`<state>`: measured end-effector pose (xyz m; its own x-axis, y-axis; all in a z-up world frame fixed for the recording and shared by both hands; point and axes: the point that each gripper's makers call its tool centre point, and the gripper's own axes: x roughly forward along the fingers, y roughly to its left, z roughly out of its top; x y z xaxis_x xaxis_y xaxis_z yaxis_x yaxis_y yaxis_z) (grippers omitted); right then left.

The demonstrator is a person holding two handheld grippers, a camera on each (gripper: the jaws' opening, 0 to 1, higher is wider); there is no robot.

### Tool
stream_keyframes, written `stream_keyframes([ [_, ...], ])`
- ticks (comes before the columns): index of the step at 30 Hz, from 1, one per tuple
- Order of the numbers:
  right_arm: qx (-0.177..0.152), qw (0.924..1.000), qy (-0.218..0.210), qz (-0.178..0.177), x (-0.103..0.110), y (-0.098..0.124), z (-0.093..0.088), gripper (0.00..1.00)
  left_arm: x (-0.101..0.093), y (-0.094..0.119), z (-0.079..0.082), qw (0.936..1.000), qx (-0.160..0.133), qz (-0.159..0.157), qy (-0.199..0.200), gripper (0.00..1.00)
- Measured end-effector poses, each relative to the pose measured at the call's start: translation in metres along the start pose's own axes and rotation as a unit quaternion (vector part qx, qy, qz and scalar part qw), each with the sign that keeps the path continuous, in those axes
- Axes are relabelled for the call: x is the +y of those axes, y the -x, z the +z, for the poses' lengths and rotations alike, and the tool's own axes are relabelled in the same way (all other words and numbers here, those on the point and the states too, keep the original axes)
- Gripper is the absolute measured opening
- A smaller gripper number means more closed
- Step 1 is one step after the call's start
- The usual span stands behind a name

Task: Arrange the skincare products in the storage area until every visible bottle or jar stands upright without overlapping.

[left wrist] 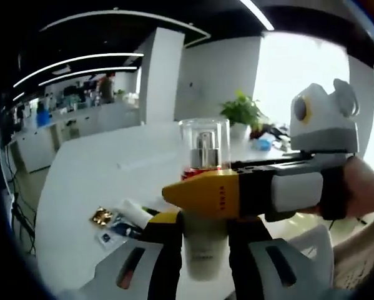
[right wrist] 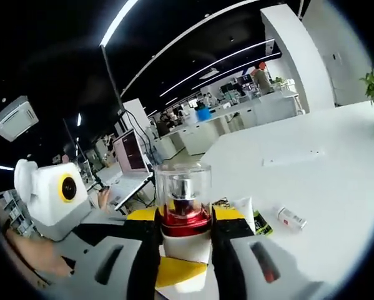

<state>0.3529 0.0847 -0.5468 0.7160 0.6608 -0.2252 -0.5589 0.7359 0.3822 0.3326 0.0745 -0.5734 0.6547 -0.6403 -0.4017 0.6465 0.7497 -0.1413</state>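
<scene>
Above the white table (left wrist: 80, 187), both the left gripper (left wrist: 204, 250) and right gripper (right wrist: 185, 247) clamp one upright pump bottle (left wrist: 203, 187).

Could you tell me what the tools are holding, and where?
Both tools grip one white pump bottle with a red collar and clear cap: left tool on its body, right tool below the collar.

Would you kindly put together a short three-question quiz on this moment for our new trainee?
1. True or false: the pump bottle with the clear cap lies flat on the white table.
2. What colour is the band below that clear cap?
3. Which gripper has its jaws around the bottle? A) left gripper alone B) right gripper alone C) both

Key
1. False: it is held upright, off the table.
2. Red.
3. C: each view shows its own jaws on either side of the bottle.
</scene>
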Motion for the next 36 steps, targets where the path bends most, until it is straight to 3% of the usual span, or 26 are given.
stream_keyframes([
  [4,0.006,0.9993,-0.035,-0.009,-0.004,0.002,0.0,0.3,0.001,-0.001,0.001,1.0,-0.002,0.0,0.0,0.24],
  [7,-0.011,0.9999,0.013,0.002,0.0,0.007,0.006,0.28,-0.003,0.0,0.005,0.9999,-0.01,-0.008,-0.002,0.25],
  [13,-0.005,0.9985,0.033,0.043,0.001,0.014,0.012,0.27,-0.011,0.0,0.012,0.9988,-0.017,-0.042,-0.02,0.26],
  [19,0.008,0.9924,0.083,0.091,0.01,0.023,0.018,0.26,-0.022,0.007,0.021,0.9938,-0.035,-0.102,-0.028,0.28],
  [29,0.016,0.9703,0.125,0.206,0.042,0.037,0.028,0.26,-0.037,0.024,0.035,0.9771,-0.056,-0.201,-0.043,0.3],
  [34,0.031,0.9496,0.142,0.278,0.065,0.052,0.031,0.26,-0.055,0.036,0.04,0.9595,-0.068,-0.268,-0.052,0.31],
  [36,0.037,0.9441,0.15,0.291,0.07,0.056,0.032,0.26,-0.061,0.039,0.042,0.9543,-0.071,-0.285,-0.054,0.31],
])
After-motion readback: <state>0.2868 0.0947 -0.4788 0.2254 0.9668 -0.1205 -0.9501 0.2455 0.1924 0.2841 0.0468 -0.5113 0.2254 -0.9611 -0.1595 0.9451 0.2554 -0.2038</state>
